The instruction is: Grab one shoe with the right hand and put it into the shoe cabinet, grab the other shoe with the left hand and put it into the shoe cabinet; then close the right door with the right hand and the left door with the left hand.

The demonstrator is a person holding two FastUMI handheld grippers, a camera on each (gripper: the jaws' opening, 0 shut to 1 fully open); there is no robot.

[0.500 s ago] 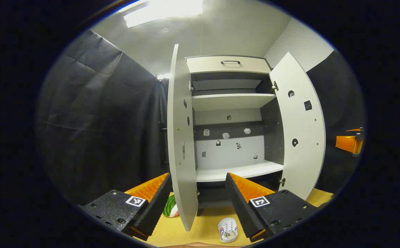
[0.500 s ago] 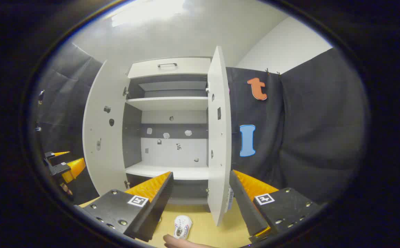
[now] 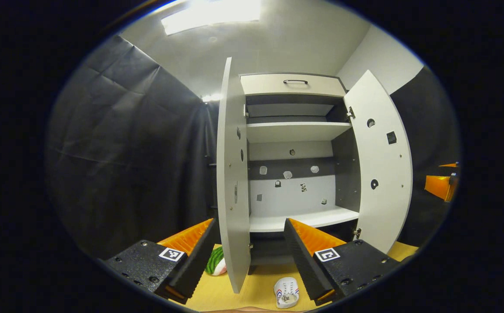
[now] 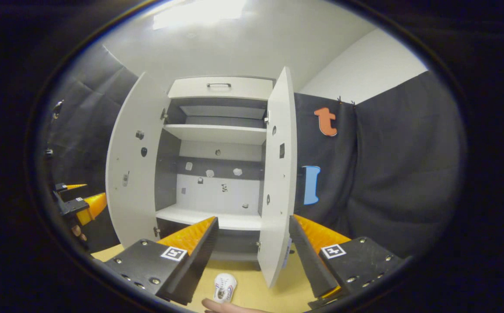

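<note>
The white shoe cabinet [image 3: 293,84] stands ahead with both doors wide open, the left door [image 3: 233,174] edge-on and the right door [image 3: 384,161] swung out. Its lower shelf [image 3: 304,217] is bare. A white shoe [image 3: 286,292] with red and blue stripes lies on the yellow floor in front of the cabinet, also seen as the white shoe [image 4: 225,287]. A green and white object [image 3: 215,262], possibly the other shoe, lies partly hidden behind the left door. My left gripper [image 3: 250,256] and right gripper [image 4: 252,256] are both open and hold nothing, raised above the floor.
Black cloth walls close in on both sides of the cabinet [image 4: 217,89]. The right door [image 4: 278,174] juts toward me. The left gripper [image 4: 78,204] shows at the far left, the right gripper [image 3: 441,184] at the far right. A fingertip [image 4: 217,306] shows near the shoe.
Both views have shifted slightly, so the cabinet sits a little lower and further right. The shoes and doors have not moved. Both grippers stay open.
</note>
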